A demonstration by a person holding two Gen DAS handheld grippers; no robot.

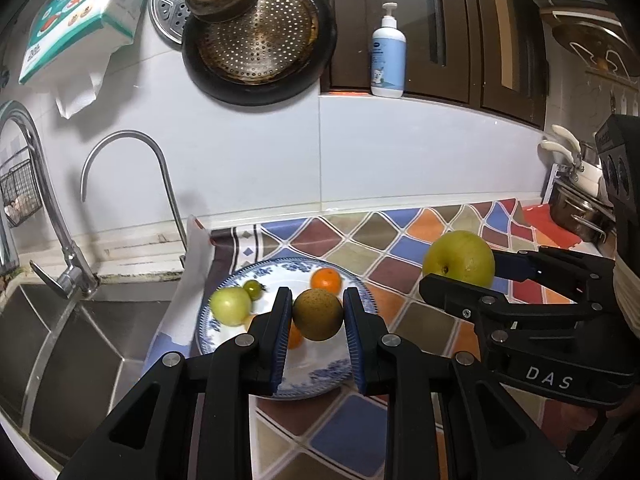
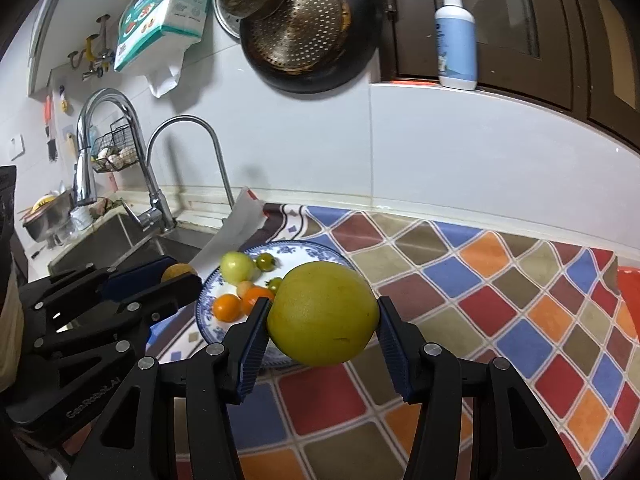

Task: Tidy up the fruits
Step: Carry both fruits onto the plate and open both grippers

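left gripper [image 1: 317, 314] clamps brown pear [image 1: 317, 314], right gripper [image 2: 323, 314] clamps yellow-green pear [image 2: 323, 314]; round fruit may roll off crowded plate [image 1: 320, 384].

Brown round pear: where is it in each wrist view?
Left wrist: brown round pear at centre, clamped in the left tool, over the blue-patterned white plate.
Right wrist: pear at left edge, mostly hidden behind the left tool.
Shared landmark: the plate.
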